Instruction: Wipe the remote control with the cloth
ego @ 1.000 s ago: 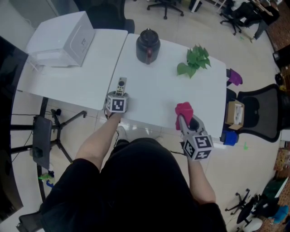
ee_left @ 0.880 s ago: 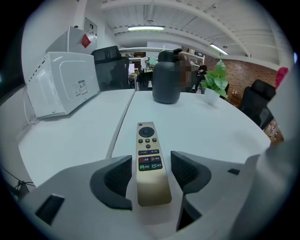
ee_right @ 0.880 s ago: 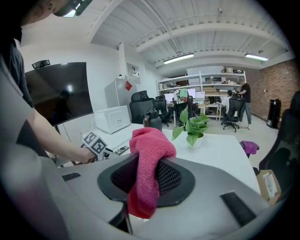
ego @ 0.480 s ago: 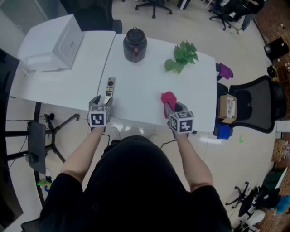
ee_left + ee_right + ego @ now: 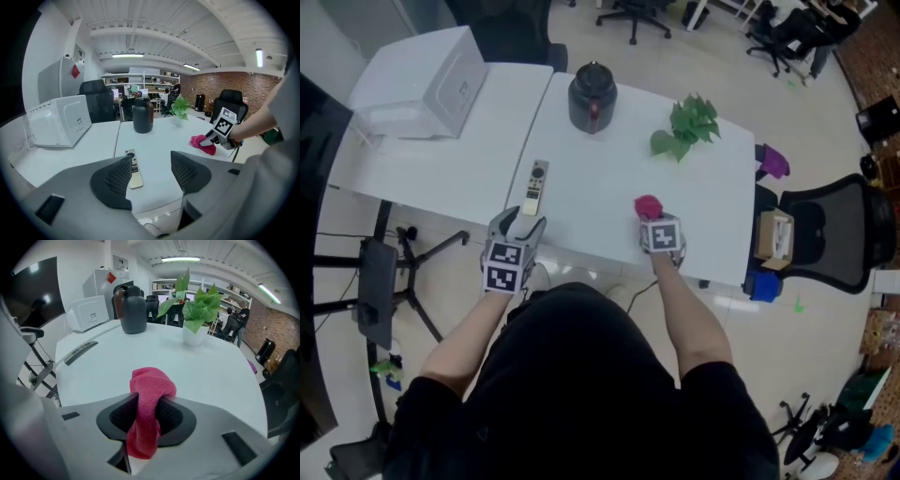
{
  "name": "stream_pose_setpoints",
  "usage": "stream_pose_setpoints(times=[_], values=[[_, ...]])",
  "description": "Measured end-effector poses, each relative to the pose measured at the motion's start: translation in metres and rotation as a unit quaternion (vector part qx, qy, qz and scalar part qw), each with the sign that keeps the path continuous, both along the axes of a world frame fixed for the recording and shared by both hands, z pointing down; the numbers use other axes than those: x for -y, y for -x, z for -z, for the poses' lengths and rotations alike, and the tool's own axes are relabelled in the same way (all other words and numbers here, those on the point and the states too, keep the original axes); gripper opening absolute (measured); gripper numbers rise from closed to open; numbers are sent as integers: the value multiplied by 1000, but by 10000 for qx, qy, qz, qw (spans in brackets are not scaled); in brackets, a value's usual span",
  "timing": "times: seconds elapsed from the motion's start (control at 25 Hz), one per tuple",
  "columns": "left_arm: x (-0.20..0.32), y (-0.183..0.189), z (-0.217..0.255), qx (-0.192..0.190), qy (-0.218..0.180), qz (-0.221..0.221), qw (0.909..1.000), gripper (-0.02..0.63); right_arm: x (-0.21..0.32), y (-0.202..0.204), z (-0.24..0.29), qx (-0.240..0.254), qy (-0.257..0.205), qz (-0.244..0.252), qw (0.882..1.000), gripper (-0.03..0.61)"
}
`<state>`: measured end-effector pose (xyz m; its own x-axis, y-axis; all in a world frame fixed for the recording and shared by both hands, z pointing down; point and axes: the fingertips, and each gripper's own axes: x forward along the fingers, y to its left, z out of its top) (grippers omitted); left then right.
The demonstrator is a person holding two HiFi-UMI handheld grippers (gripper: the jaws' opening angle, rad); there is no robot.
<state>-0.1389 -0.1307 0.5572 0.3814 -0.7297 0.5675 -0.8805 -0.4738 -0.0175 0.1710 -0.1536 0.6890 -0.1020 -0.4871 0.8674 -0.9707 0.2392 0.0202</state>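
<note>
**While the right tongs (image 5: 147, 416) pinched the cloth (image 5: 149, 392), the left tongs (image 5: 150, 174) were spread**

Right tongs gripped the pink cloth at centre of head view. Their jaws had just eased wider with the cloth between them. Left tongs were spread and empty at the bench's (image 5: 609, 141) near edge. Remote control (image 5: 535, 187) lay flat on the bench just above them, apart.

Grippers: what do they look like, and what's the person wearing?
The left gripper and right gripper are grey plastic with dark textured pads. Each carries a white cube of black square markers. The person wears a black short-sleeved top.
</note>
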Motion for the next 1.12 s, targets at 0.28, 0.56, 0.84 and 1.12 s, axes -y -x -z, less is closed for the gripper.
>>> stream_pose_setpoints(times=[0.28, 0.56, 0.84, 1.12], values=[[3, -11, 8, -14, -127, -147, 9998, 265, -8, -5, -1, 197, 94, -165, 9996, 156], [12, -34, 35, -261, -393, -442, 9979, 265, -12, -17, 85, 419, -1463, -15, 9884, 163], [12, -70, 75, -541, -769, -970, 9908, 258, -37, 35, 204, 1106, -2621, 440, 9577, 161], [-6, -121, 135, -877, -1266, -1802, 9715, 133, -58, 91, 267, 1403, -3203, 1067, 9308, 57]])
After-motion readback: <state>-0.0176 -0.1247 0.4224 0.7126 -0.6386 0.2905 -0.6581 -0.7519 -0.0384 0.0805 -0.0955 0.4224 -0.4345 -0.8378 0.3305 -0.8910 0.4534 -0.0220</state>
